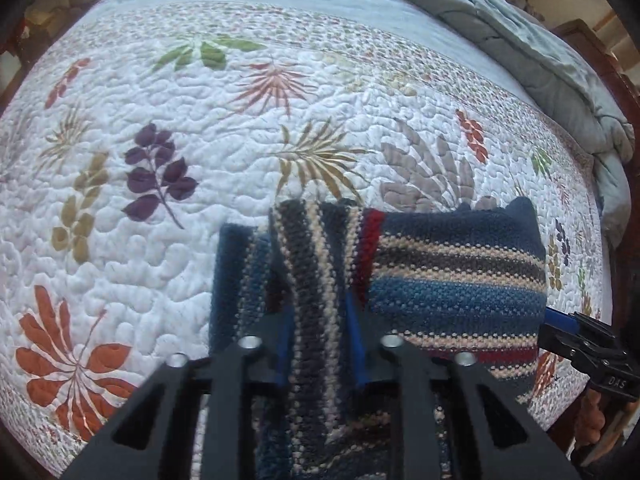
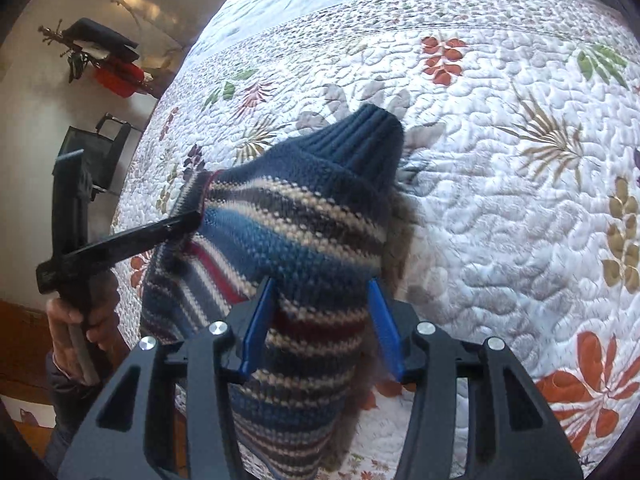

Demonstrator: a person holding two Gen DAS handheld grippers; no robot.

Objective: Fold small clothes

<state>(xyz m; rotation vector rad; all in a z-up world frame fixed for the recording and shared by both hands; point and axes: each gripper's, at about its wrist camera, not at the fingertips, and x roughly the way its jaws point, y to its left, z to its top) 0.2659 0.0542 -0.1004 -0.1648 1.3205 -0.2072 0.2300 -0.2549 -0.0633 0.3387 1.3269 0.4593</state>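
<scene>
A small striped knit sweater, in navy, blue, cream, grey and red, is held up over the quilted bed. My left gripper is shut on a bunched fold of the sweater between its blue pads. My right gripper is shut on another part of the same sweater, whose navy ribbed hem points away. The right gripper shows at the right edge of the left wrist view. The left gripper shows at the left of the right wrist view, held by a hand.
A white quilt with leaf prints covers the bed under the sweater. A bunched grey-blue blanket lies at the far right. A dark chair and a coat rack with clothes stand beside the bed.
</scene>
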